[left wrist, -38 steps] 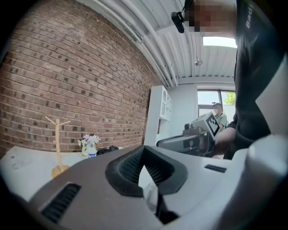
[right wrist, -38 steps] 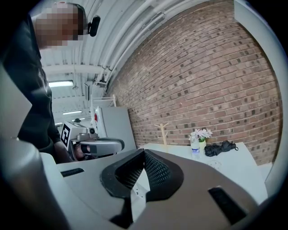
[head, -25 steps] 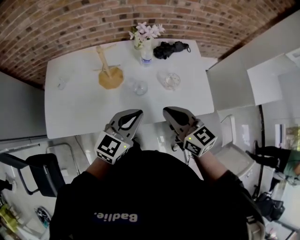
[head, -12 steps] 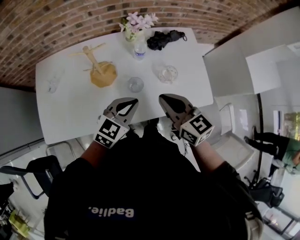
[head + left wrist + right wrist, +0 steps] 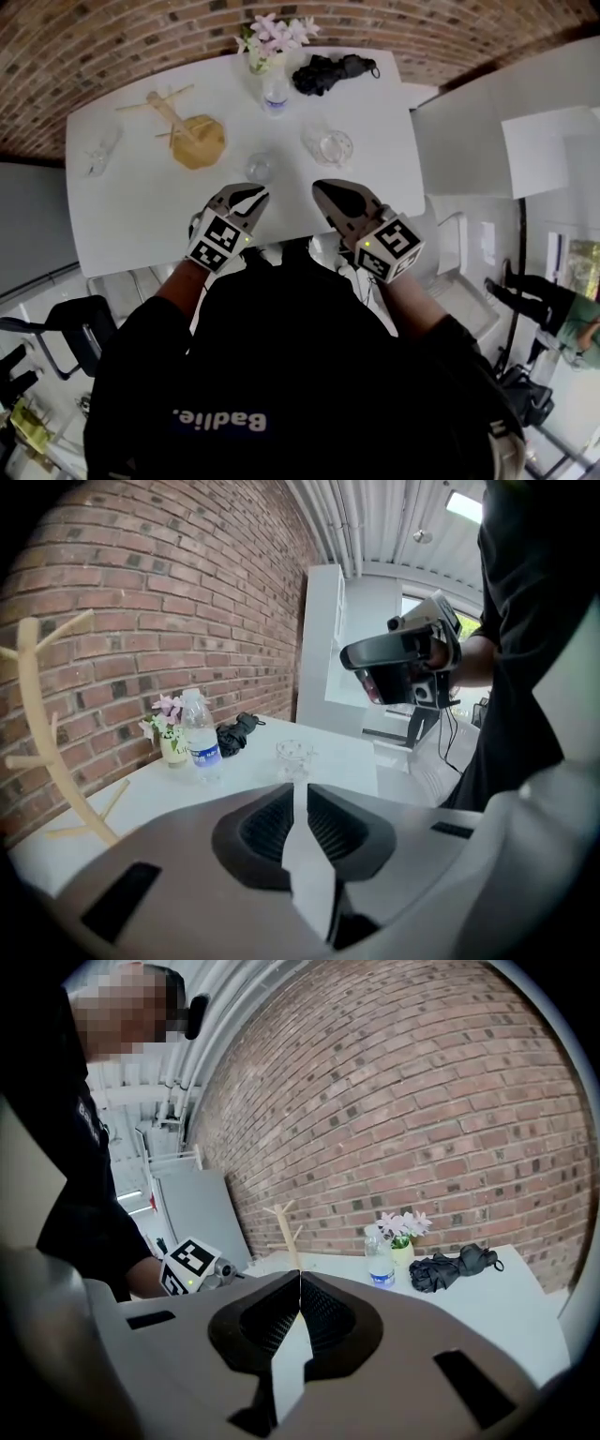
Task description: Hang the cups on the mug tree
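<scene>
Both grippers are hovering over the near edge of the table (image 5: 141,225), just below centre in the head view, and neither one is carrying anything. The left gripper (image 5: 251,194) has just been easing its jaws apart. A slim gap is showing in its own view with nothing inside it, which reads as getting ready for a pick, since the middle cup (image 5: 260,167) is sitting just beyond its tips. The right gripper (image 5: 323,187) is holding its jaws pressed together, empty, alongside its partner and probably waiting its turn. The right cup (image 5: 333,148), up and right of centre, is looking like the natural one for that side. The left cup (image 5: 98,155) is standing well apart near the table's left edge. All three are clear glass and are standing on the table, and whether they have handles is too small to tell. The mug tree (image 5: 187,136) is standing upright in the upper left with its pegs bare, so the hanging is looking barely begun. It is sitting up and left of the middle cup, which is likely why the left side is leading, as the carry across would be short. The flowers (image 5: 267,42), bottle (image 5: 275,94) and umbrella (image 5: 333,67) are lining the far edge at the top of the frame, clear of the path from cups to tree.
</scene>
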`<state>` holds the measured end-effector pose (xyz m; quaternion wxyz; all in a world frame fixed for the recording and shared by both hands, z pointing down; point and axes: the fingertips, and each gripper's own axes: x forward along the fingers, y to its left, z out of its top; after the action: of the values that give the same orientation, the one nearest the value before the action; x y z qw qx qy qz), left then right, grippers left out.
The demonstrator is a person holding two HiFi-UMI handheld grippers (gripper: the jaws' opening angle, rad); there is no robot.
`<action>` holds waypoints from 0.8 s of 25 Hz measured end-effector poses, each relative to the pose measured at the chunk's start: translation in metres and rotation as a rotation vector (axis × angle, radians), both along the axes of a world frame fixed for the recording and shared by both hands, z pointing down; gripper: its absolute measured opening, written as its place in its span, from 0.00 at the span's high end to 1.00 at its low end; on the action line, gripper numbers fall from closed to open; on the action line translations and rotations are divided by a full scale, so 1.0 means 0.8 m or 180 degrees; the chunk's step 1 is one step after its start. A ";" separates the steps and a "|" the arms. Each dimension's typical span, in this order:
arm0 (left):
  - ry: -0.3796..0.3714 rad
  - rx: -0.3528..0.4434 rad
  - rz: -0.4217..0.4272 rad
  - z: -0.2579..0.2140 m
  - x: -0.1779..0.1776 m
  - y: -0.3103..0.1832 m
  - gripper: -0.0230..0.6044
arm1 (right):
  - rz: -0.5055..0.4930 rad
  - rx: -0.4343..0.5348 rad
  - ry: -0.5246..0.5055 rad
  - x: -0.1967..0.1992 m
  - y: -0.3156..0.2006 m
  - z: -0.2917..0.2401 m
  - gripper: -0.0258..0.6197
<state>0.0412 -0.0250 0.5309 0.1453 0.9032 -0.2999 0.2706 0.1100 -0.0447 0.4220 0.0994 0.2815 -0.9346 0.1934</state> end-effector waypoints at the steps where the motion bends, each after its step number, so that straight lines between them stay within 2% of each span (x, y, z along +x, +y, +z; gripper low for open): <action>1: -0.0073 -0.0014 0.0024 0.007 0.001 -0.002 0.89 | 0.0000 -0.0012 -0.0004 0.003 -0.003 0.001 0.91; 3: -0.0268 -0.0001 0.0131 0.026 0.003 -0.005 0.87 | -0.0003 -0.0041 -0.0005 0.007 -0.007 0.006 0.91; 12: -0.1470 -0.0059 0.0696 0.106 0.000 -0.017 0.85 | -0.0016 -0.0105 -0.0014 0.018 -0.017 0.023 0.91; 17: -0.1971 0.0041 0.1063 0.130 0.005 -0.021 0.85 | 0.0036 -0.0136 0.0005 0.031 -0.018 0.030 0.91; 20: -0.2184 0.0039 0.1236 0.139 0.008 -0.022 0.85 | 0.0027 -0.0147 0.0020 0.034 -0.014 0.032 0.91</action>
<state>0.0476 -0.0423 0.6423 -0.0227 0.8010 -0.1562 0.5775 0.1372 -0.0561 0.4476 0.1079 0.2837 -0.9284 0.2144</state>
